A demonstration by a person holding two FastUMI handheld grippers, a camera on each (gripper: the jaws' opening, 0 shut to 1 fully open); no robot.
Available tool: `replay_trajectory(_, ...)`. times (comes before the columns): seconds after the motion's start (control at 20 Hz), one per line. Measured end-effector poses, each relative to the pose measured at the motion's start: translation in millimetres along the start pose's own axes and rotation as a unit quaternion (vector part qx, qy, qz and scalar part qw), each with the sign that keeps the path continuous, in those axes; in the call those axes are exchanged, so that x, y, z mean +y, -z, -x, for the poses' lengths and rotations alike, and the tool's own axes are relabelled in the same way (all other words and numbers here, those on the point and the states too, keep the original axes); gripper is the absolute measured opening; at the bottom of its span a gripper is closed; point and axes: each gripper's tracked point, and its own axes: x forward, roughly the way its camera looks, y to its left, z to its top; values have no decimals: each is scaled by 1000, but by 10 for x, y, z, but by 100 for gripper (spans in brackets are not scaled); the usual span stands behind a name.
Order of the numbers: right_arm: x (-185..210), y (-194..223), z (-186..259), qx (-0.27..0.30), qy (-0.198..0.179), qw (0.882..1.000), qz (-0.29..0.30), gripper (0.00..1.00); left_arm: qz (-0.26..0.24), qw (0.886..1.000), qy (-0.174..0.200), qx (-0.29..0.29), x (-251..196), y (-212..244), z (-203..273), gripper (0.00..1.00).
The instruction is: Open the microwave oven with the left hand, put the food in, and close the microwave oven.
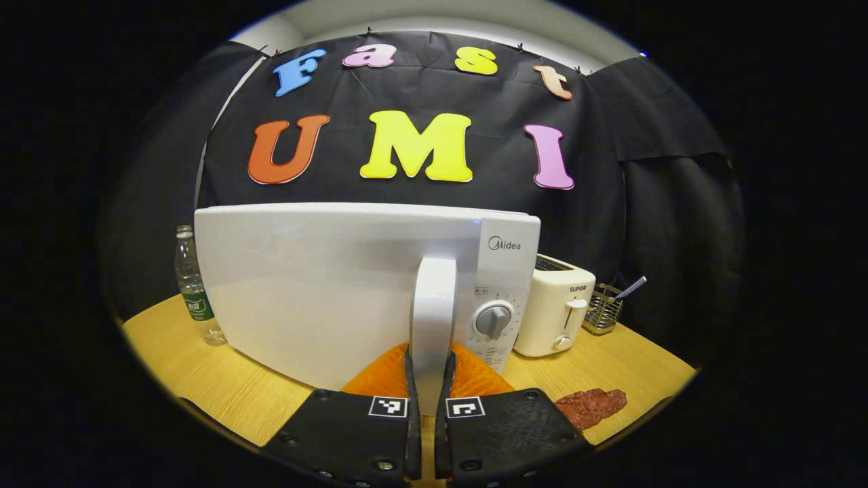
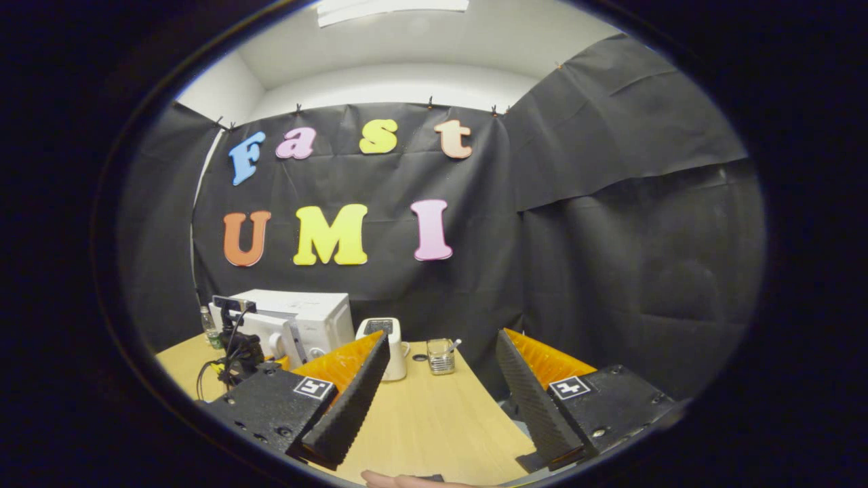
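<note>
While the left gripper (image 1: 428, 379) is clenched on the microwave's (image 1: 339, 285) upright door handle (image 1: 432, 305) straight ahead, the door looks barely ajar; the food (image 1: 591, 405) lies near-right on the table (image 1: 203, 379); the right gripper (image 2: 434, 400) hangs spread, holding nothing.

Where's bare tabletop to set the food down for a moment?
Bare table between the right gripper fingers, nearer than the toaster and rack. Crowded by the microwave: left gripper on its handle, food beside it.

bottle (image 1: 193, 288) left of microwave (image 1: 325, 285), toaster (image 1: 555, 312) right, food (image 1: 591, 405) in front
</note>
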Motion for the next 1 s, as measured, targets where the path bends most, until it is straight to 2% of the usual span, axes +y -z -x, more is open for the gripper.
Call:
replay_trajectory(0.05, 42, -4, 32, 0, -3, 1000, -3, 93, -7, 1000, 1, -6, 33, 0, 115, 6)
replay_trajectory(0.1, 78, -15, 82, -1, -7, 1000, -6, 100, -13, 1000, 2, -10, 72, 13, 227, 6)
replay_trajectory(0.15, 121, -25, 131, -4, -11, 1000, -7, 100, -10, 1000, 3, -13, 121, 31, 339, 6)
replay_trajectory(0.2, 170, -46, 177, -8, -16, 1000, -7, 94, -6, 1000, 7, -13, 172, 41, 440, 6)
replay_trajectory(0.25, 224, -62, 224, -12, -20, 1000, -6, 100, -1, 1000, 11, -15, 220, 54, 547, 7)
replay_trajectory(0.35, 300, -82, 309, -18, -27, 999, -4, 100, 3, 1000, 16, -20, 338, 72, 781, 7)
replay_trajectory(0.4, 353, -83, 355, -18, -33, 999, -3, 94, 1, 1000, 14, -22, 408, 83, 885, 7)
replay_trajectory(0.45, 412, -49, 380, -14, -37, 999, -3, 100, -1, 1000, 11, -20, 486, 109, 1003, 7)
replay_trajectory(0.5, 478, -14, 423, -7, -44, 999, -4, 100, 1, 1000, 8, -21, 571, 106, 1106, 8)
replay_trajectory(0.6, 645, -17, 497, -2, -64, 998, -4, 100, 4, 1000, 1, -21, 736, 141, 1287, 11)
replay_trajectory(0.65, 692, -15, 527, -3, -71, 997, -1, 94, 5, 1000, -2, -22, 834, 157, 1390, 11)
replay_trajectory(0.7, 746, -15, 548, -6, -76, 997, 4, 100, 6, 1000, -7, -23, 931, 158, 1475, 11)
replay_trajectory(0.95, 1041, 54, 622, -6, -106, 994, 16, 100, 6, 998, -51, -28, 1542, 171, 1921, 11)
replay_trajectory(1.0, 1086, 75, 633, -4, -111, 994, 17, 100, 5, 998, -65, -27, 1697, 186, 1988, 15)
